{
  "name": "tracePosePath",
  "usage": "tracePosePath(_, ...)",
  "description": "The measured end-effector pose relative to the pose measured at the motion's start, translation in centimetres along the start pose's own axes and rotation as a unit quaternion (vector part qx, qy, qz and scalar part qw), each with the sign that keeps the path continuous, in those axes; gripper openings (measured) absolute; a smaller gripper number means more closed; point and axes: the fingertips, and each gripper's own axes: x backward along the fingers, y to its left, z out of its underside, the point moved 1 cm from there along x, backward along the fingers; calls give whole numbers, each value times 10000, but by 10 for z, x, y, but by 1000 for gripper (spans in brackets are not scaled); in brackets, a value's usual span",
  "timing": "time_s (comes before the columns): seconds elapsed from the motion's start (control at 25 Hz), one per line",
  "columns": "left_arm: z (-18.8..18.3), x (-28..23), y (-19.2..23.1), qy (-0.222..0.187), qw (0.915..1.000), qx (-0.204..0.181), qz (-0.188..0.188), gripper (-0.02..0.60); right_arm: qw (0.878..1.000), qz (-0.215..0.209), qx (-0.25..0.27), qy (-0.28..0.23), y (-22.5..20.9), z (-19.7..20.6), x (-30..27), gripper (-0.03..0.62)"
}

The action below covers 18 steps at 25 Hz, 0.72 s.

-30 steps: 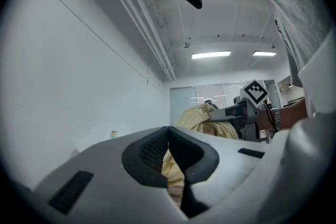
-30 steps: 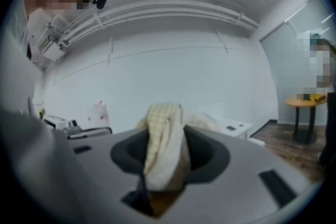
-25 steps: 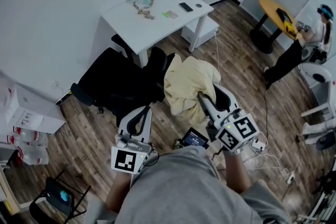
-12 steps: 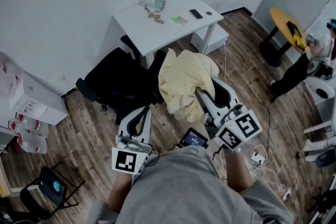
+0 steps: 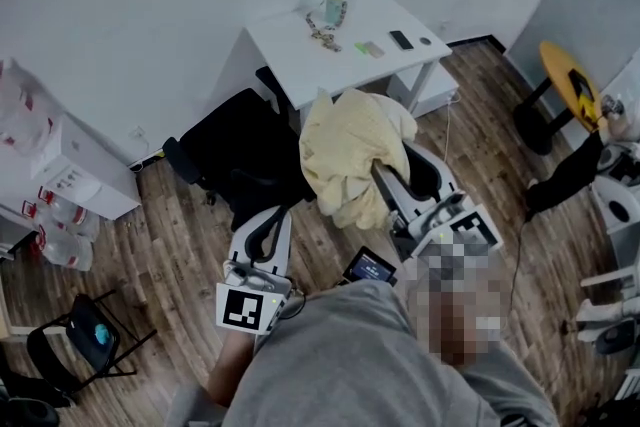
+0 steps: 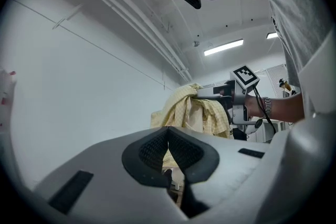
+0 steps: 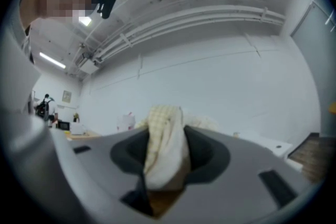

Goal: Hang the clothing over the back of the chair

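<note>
The right gripper [image 5: 380, 177] pinches a fold of the pale yellow checked cloth garment [image 5: 348, 147] and holds it bunched in the air just beside the black swivel office chair [image 5: 240, 165], seemingly to clear its backrest, while the left gripper [image 5: 266, 220] hangs lower, jaws pressed together and empty.

I count one yellow garment [image 5: 350, 150], two grippers (left gripper [image 5: 269, 211], right gripper [image 5: 379, 171]), two black chairs: office chair [image 5: 238, 170] at ten o'clock, folding chair [image 5: 88, 347] at seven; one white desk [image 5: 300, 55] at twelve.
</note>
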Motion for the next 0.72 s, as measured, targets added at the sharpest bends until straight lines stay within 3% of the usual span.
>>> tracePosePath(0.44,-2,20,34,9,9983,4,-575,31,9990,-456,-27,22,17,-3,-45,183)
tracePosePath(0.72,2,22,39,79,9977,22,-666,31,9984,-441,-180,301,9,21,-60,183)
